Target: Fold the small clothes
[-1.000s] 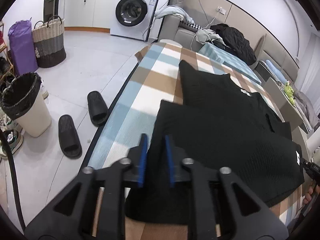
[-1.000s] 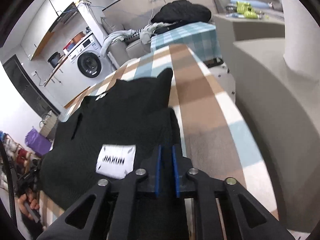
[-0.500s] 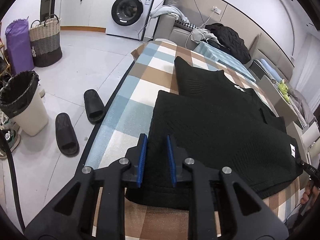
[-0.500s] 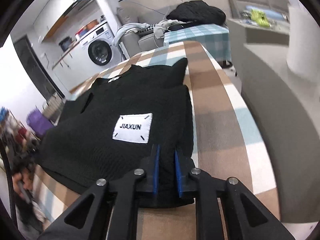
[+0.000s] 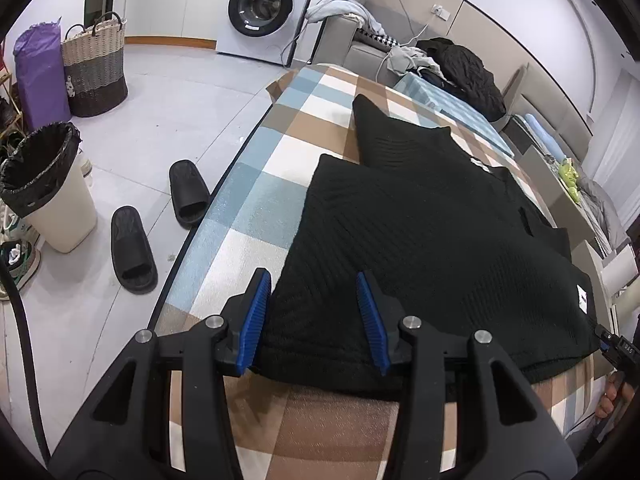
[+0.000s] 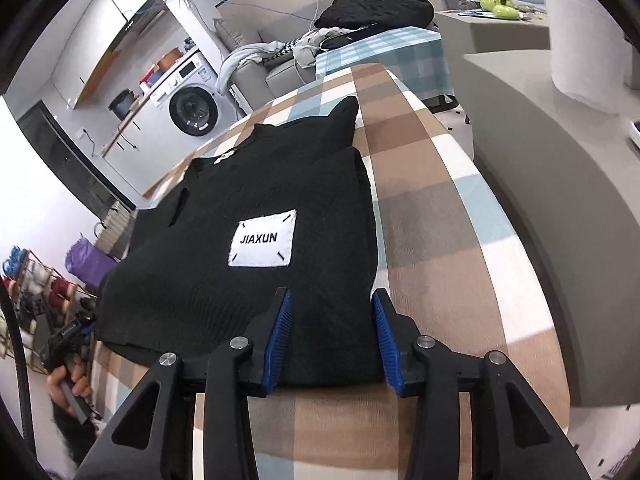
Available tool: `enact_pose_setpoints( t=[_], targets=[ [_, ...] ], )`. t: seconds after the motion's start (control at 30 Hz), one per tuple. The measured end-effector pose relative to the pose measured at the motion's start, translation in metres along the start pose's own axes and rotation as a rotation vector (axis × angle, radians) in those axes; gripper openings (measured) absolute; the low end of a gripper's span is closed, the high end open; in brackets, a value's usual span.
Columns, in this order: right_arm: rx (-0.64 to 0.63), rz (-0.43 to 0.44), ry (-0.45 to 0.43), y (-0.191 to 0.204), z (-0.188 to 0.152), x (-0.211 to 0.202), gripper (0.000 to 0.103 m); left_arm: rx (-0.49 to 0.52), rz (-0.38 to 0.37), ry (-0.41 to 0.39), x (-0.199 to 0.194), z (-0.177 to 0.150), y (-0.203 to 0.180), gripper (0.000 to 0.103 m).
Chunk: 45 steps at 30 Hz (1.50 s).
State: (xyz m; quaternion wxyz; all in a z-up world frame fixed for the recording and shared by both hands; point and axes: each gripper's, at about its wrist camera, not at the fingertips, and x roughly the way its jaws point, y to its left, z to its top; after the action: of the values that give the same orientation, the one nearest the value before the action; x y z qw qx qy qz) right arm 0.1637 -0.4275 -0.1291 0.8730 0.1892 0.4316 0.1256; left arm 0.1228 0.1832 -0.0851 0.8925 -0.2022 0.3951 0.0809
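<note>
Both grippers, left gripper (image 5: 316,316) and right gripper (image 6: 332,340), are opening with pads clear of the black knit sweater (image 6: 256,248) lying on the checked table (image 6: 440,208), its near half folded over the far half, likely needing another fold.

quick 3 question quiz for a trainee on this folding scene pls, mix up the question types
1. True or false: the black garment hangs in the air between the grippers.
2. What word is printed on the white patch?
3. Which stands beside the woven basket? A) a purple bag B) a chair C) a ladder

Key
1. False. It lies folded on the checked surface; the jaws of the left gripper and right gripper are opening, with its near edge between them.
2. JIAXUN.
3. A.
</note>
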Motion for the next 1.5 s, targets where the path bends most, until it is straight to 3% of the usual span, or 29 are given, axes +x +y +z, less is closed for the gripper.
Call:
enact_pose_setpoints(
  t=[0.37, 0.87, 0.9, 0.93, 0.97, 1.0, 1.07, 1.3, 1.5],
  targets=[
    [0.072, 0.214, -0.039, -0.001, -0.01, -0.023, 0.042, 0.019, -0.138, -0.04, -0.036, -0.011, -0.014, 0.041],
    [0.066, 0.142, 0.012, 0.0, -0.014, 0.001, 0.042, 0.033, -0.063, -0.014, -0.028, -0.023, -0.012, 0.041],
    [0.068, 0.141, 0.009, 0.0, -0.013, 0.002, 0.042, 0.031, -0.061, -0.019, -0.028, -0.022, -0.011, 0.035],
    [0.073, 0.138, 0.005, 0.0, -0.013, 0.002, 0.042, 0.026, -0.062, -0.033, -0.029, -0.021, -0.01, 0.021],
    [0.081, 0.135, 0.003, -0.001, -0.012, 0.003, 0.037, 0.022, -0.065, -0.039, -0.03, -0.02, -0.009, 0.016],
    [0.088, 0.123, 0.0, -0.001, -0.01, 0.004, 0.023, 0.021, -0.07, -0.044, -0.03, -0.019, -0.009, 0.01],
    [0.099, 0.113, -0.012, -0.003, -0.008, 0.003, 0.009, 0.014, -0.081, -0.08, -0.036, -0.014, -0.009, 0.006],
    [0.143, 0.236, -0.121, 0.001, 0.022, -0.015, 0.008, -0.006, -0.119, -0.166, -0.049, 0.023, -0.014, 0.005],
    [0.141, 0.194, -0.225, 0.017, 0.081, -0.013, 0.008, 0.003, -0.118, -0.223, -0.03, 0.083, -0.028, 0.005]
  ],
)
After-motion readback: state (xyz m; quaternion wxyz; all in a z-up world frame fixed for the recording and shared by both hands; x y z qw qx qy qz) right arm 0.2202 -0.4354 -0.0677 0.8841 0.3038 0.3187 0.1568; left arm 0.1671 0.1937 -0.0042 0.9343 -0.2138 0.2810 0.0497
